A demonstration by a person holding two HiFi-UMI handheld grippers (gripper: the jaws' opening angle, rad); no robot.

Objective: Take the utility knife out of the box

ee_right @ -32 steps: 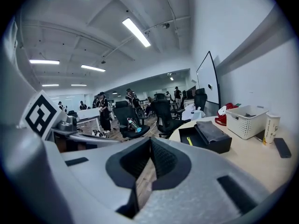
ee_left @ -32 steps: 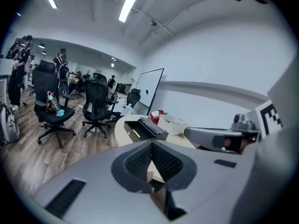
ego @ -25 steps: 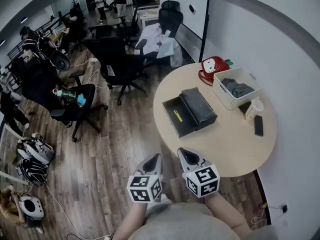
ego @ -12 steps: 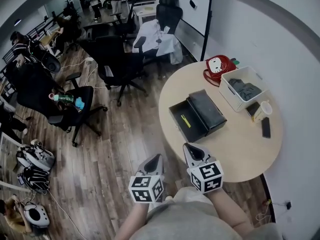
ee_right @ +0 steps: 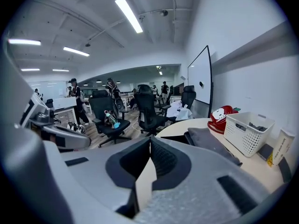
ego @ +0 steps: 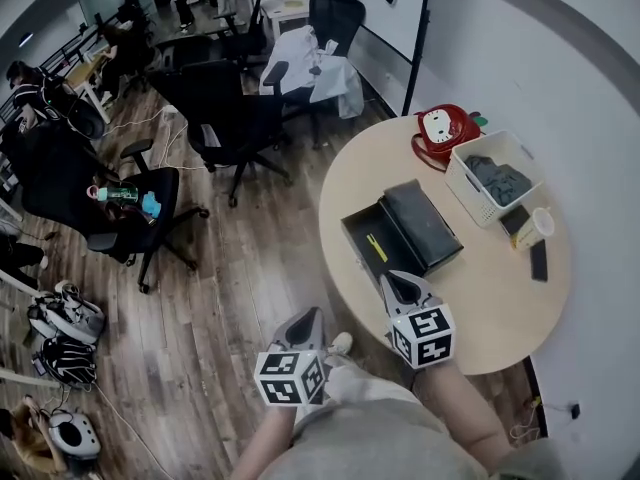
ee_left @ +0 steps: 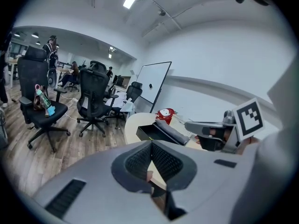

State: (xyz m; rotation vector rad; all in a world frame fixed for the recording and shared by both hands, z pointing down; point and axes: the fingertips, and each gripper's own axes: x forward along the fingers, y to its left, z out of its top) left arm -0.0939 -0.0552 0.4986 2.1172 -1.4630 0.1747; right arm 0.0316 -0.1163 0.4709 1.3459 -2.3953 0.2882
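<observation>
An open black box (ego: 368,248) lies on the round table (ego: 470,308), its lid (ego: 425,226) folded back to the right. Inside lies a yellow utility knife (ego: 377,247). My right gripper (ego: 396,281) is shut and empty, its tips over the table's near edge just short of the box. My left gripper (ego: 311,314) is shut and empty, over the floor left of the table. The left gripper view shows the box (ee_left: 152,133) ahead and the right gripper (ee_left: 194,125) beside it. In the right gripper view the lid (ee_right: 210,143) is just beyond the jaws.
A white basket (ego: 478,200) with grey cloth, a red cartoon-cat item (ego: 445,128), a cup (ego: 540,224) and a phone (ego: 539,261) sit on the table's far and right side. Black office chairs (ego: 235,128) stand on the wooden floor to the left. People are far off.
The view has shifted toward the table. My right gripper has moved forward to the table's edge, nearer the box. The left gripper stays low over the floor.
</observation>
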